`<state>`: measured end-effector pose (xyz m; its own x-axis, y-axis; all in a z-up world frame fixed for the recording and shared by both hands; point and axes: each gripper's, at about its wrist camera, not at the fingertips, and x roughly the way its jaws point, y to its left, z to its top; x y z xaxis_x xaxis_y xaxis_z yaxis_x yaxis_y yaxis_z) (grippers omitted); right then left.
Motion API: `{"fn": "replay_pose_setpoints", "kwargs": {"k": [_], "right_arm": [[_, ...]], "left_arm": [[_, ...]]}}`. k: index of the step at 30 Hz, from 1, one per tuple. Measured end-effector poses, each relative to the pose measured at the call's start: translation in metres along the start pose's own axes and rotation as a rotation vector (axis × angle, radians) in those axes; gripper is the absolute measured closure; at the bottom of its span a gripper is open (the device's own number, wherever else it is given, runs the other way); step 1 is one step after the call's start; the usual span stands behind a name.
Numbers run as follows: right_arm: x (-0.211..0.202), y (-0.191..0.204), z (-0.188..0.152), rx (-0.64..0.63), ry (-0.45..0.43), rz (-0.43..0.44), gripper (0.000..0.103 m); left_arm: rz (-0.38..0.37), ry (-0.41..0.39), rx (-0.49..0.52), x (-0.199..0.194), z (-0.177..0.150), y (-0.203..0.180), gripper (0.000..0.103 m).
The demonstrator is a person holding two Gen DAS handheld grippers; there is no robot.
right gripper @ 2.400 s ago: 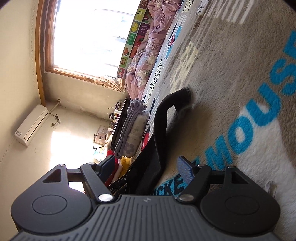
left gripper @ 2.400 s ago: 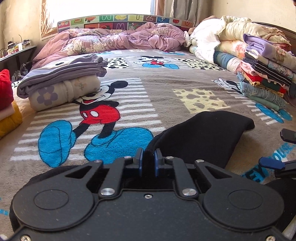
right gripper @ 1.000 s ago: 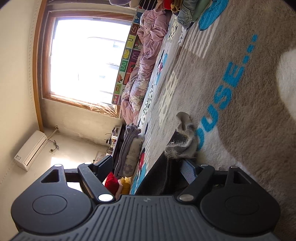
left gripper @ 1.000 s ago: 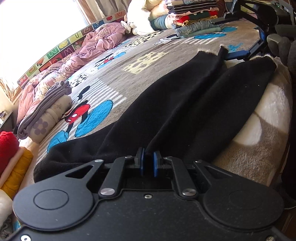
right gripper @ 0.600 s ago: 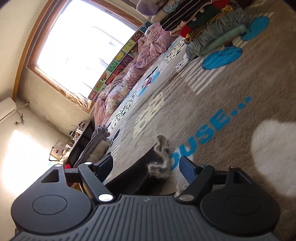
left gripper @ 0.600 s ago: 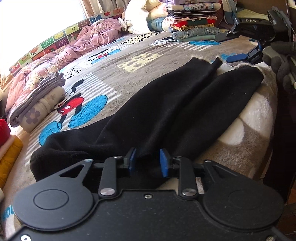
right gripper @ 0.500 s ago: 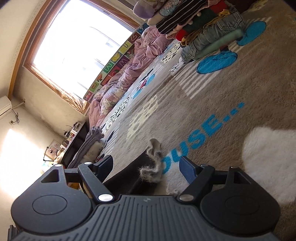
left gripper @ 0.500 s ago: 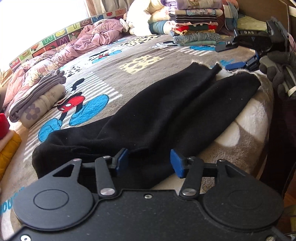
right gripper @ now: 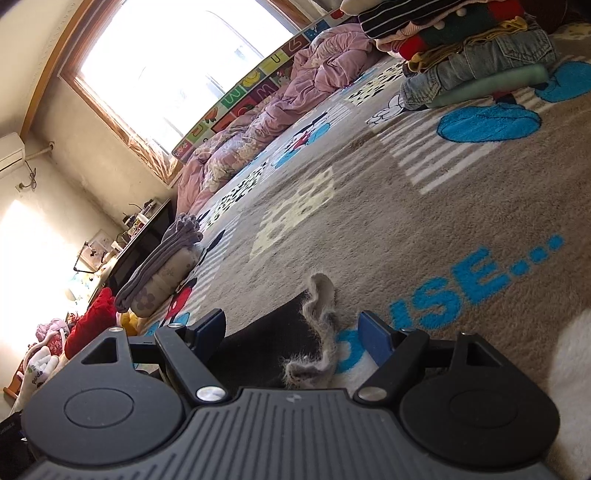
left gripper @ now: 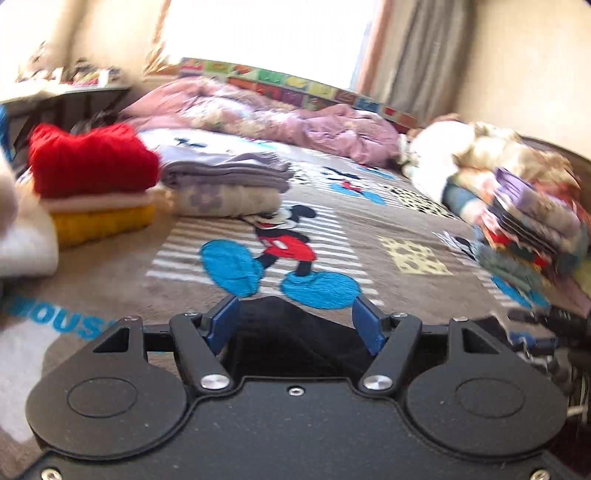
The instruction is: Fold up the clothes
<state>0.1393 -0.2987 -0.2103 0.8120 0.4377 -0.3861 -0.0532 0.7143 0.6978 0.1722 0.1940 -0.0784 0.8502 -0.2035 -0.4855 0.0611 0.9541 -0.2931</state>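
The left tongs [left gripper: 293, 320] fill the lower half of the left wrist view, and their jaws are opening — the blue pads [left gripper: 221, 321] stand well apart. A fold of the black garment [left gripper: 295, 332] lies low between them, but neither pad presses on it. The garment rests on the bed, on the grey cartoon-mouse blanket [left gripper: 369, 236], at the bottom centre of the frame.

In the right wrist view the right tongs [right gripper: 291, 330] also stand wide open, holding nothing. The garment's fuzzy grey-lined end [right gripper: 317, 332] curls up between the two blue pads without touching either, just left of the blue lettering [right gripper: 461, 288] woven into the blanket.

Around the edges of the left wrist view:
- A red knit [left gripper: 92, 162] sits on top of a cream and a yellow one [left gripper: 103, 221] at the left.
- A folded grey piece [left gripper: 225, 173] lies on a flower-print bundle [left gripper: 221, 201] just right of that stack.
- A tall pile of mixed folded clothes [left gripper: 528, 218] is blurred at the right edge.
- A crumpled pink quilt [left gripper: 288, 125] runs along the far side of the bed, under the bright window [left gripper: 266, 33].

At the lower right of that view a dark shape — possibly the other tongs — is too blurred to read.
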Motion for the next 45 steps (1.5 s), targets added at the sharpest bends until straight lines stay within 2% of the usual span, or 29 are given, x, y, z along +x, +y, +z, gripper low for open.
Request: {"fn": "replay_pose_setpoints", "kwargs": {"k": [2, 5, 10, 12, 13, 14, 16, 17, 18, 19, 21, 22, 27, 30, 34, 38, 41, 45], "right_arm": [[0.005, -0.004, 0.007, 0.015, 0.021, 0.016, 0.024], [0.011, -0.007, 0.014, 0.014, 0.060, 0.036, 0.024], [0.015, -0.006, 0.020, -0.027, 0.121, 0.069, 0.024], [0.015, -0.002, 0.022, -0.069, 0.135, 0.077, 0.029], [0.016, 0.000, 0.022, -0.092, 0.142, 0.082, 0.037], [0.017, 0.002, 0.022, -0.114, 0.151, 0.085, 0.050], [0.020, 0.006, 0.022, -0.159, 0.170, 0.083, 0.068], [0.021, 0.009, 0.020, -0.178, 0.174, 0.075, 0.073], [0.022, 0.010, 0.019, -0.186, 0.178, 0.075, 0.075], [0.022, 0.011, 0.019, -0.194, 0.182, 0.077, 0.081], [0.020, 0.013, 0.019, -0.202, 0.177, 0.090, 0.086], [0.019, 0.014, 0.019, -0.208, 0.170, 0.095, 0.090], [0.004, 0.015, 0.027, -0.198, 0.095, 0.113, 0.093], [-0.005, 0.016, 0.033, -0.183, 0.041, 0.134, 0.094], [-0.014, 0.020, 0.039, -0.184, -0.033, 0.151, 0.094], [-0.017, 0.020, 0.042, -0.190, -0.078, 0.126, 0.094], [-0.010, 0.014, 0.041, -0.173, -0.059, 0.092, 0.094], [-0.004, 0.016, 0.038, -0.194, -0.057, 0.080, 0.094]], "left_arm": [[0.012, 0.045, -0.106, 0.016, 0.010, 0.019, 0.036], [-0.032, 0.144, -0.238, 0.044, 0.021, 0.044, 0.037], [-0.084, 0.300, -0.271, 0.088, 0.033, 0.052, 0.039], [-0.102, 0.350, -0.268, 0.100, 0.034, 0.052, 0.046], [-0.110, 0.374, -0.258, 0.105, 0.034, 0.051, 0.047], [-0.121, 0.395, -0.243, 0.110, 0.033, 0.049, 0.047], [-0.128, 0.420, -0.209, 0.115, 0.033, 0.044, 0.053], [-0.123, 0.427, -0.185, 0.116, 0.033, 0.041, 0.061], [-0.122, 0.424, -0.164, 0.116, 0.033, 0.039, 0.069], [-0.122, 0.412, -0.147, 0.114, 0.033, 0.036, 0.070], [-0.123, 0.387, -0.112, 0.111, 0.033, 0.031, 0.077], [-0.130, 0.361, -0.089, 0.107, 0.034, 0.028, 0.078], [-0.168, 0.195, -0.005, 0.082, 0.035, 0.015, 0.080], [-0.179, 0.112, -0.009, 0.073, 0.035, 0.015, 0.080], [-0.187, -0.001, -0.117, 0.066, 0.031, 0.028, 0.080], [-0.151, -0.007, -0.193, 0.074, 0.022, 0.038, 0.080], [-0.141, 0.008, -0.204, 0.082, 0.018, 0.040, 0.080], [-0.154, -0.016, -0.201, 0.082, 0.018, 0.038, 0.080]]}}
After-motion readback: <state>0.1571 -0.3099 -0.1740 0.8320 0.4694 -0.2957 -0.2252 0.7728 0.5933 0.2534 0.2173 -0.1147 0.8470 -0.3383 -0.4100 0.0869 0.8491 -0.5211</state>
